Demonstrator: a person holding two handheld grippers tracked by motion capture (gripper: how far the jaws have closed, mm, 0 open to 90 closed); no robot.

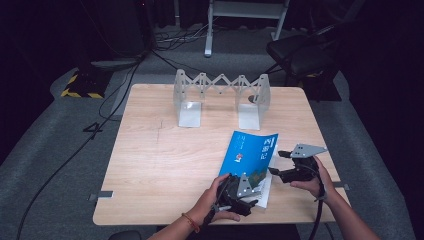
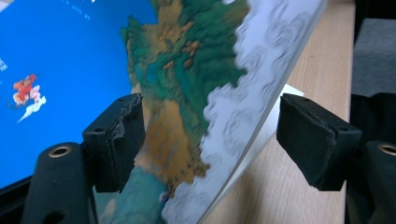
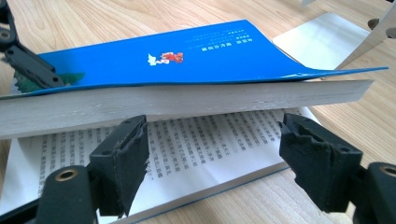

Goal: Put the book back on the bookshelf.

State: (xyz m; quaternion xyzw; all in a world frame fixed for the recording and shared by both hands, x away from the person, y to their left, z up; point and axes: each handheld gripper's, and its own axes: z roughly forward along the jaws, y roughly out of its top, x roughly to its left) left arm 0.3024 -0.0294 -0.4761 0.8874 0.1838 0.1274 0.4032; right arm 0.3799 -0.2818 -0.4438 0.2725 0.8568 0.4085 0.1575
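The left gripper (image 1: 239, 192) is held low over the near edge of the table (image 1: 150, 165), the forearm coming in from the bottom of the high view with the wrist bent inward, so that the gripper lies over the near corner of the book (image 1: 251, 159). In the left gripper view its jaws stand spread, with the lifted, curling cover (image 2: 196, 93) between them; the left pad sits right against the cover, though whether it presses cannot be told, and the right pad stands clear of it. The right gripper (image 1: 280, 162) is held level just beside the book's right edge, the hand (image 1: 312, 177) wrapped around its body from the right and the jaws pointing left toward the pages. In the right gripper view its jaws are spread wide, nothing is clamped between them, and the book is seen partly opened ahead of them: a thick block of pages is raised under the blue cover above a flat printed page (image 3: 205, 144). The book lies on the near right part of the table. A metal book stand (image 1: 221, 97) with a zigzag back is set at the far side, well apart from the book, and nothing is held in it.
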